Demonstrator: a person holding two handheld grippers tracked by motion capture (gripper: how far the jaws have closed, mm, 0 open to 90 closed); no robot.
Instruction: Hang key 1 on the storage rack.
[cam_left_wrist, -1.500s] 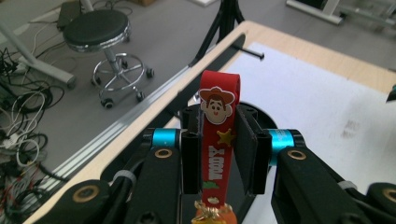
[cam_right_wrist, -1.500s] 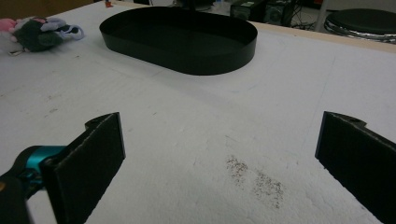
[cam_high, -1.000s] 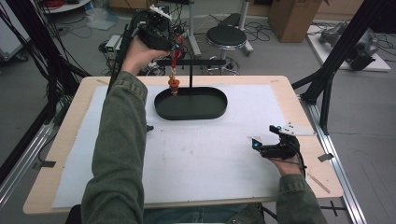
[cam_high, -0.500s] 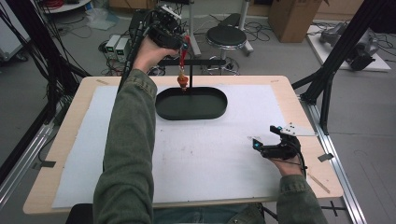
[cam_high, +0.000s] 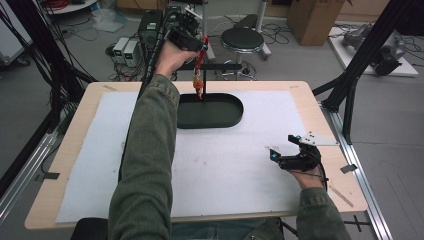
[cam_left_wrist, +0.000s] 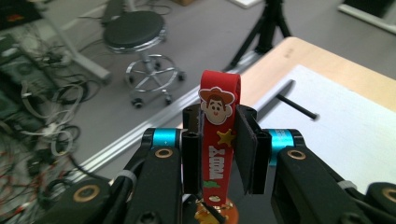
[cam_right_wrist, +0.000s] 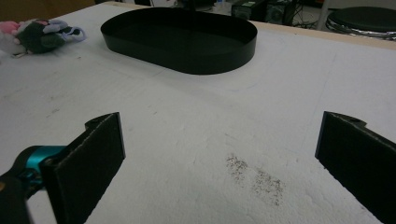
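Clamping a red strap (cartoon cowboy), left claw raised, right claw wide apart, holding nothing.

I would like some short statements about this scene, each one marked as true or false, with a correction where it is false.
1. The left tool is shut on the red strap. True.
2. The right tool is holding a small toy. False: its jaws stand wide apart over the white mat with nothing between them.
3. The black oval tray lies on the white mat. True.
4. The red strap rests flat inside the tray. False: it hangs from the left tool, raised above the far rim of the tray.
5. In the right gripper view, a small plush toy lies on the mat outside the tray. True.
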